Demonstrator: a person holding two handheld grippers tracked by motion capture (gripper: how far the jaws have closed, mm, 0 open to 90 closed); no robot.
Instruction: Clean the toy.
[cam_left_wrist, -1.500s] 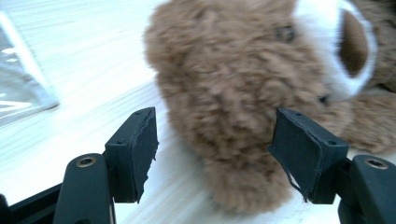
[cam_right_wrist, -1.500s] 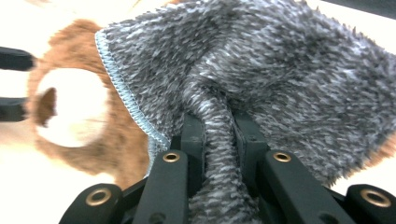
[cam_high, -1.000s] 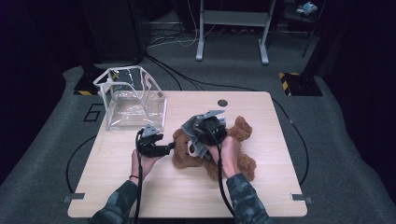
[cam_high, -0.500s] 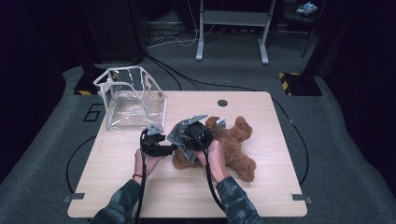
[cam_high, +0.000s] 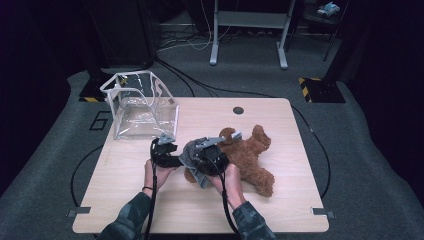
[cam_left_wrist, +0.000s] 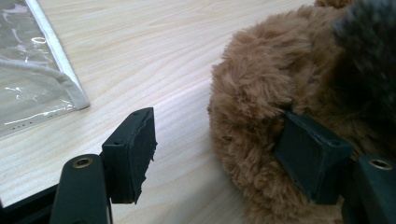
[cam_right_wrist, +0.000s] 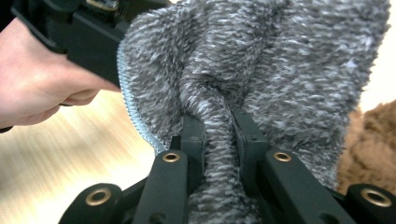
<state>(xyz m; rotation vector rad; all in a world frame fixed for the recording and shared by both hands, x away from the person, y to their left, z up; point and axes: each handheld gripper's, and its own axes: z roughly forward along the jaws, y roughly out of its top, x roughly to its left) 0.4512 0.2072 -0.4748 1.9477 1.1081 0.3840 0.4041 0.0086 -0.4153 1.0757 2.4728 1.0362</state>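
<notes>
The desk (cam_high: 280, 210) carries a clear plastic bag (cam_high: 142, 107) standing open at its far left and a brown teddy bear (cam_high: 250, 155) lying near the middle, its long axis running from the head at the left toward the legs at the near right. A grey knitted garment (cam_right_wrist: 261, 70) is held at the bear's head end, bunched just in front of the plush. The right hand-held gripper (cam_high: 202, 162) is clamped on a fold of that garment, the fabric being pinched tightly between its jaws. The left hand-held gripper (cam_left_wrist: 217, 149) is parted, one jaw pressed into the bear's fur and the other standing free over bare wood, so nothing is gripped. The bear lies directly to the right of the left hand-held gripper, and the garment is judged to need drawing rightward along the bear's axis.
</notes>
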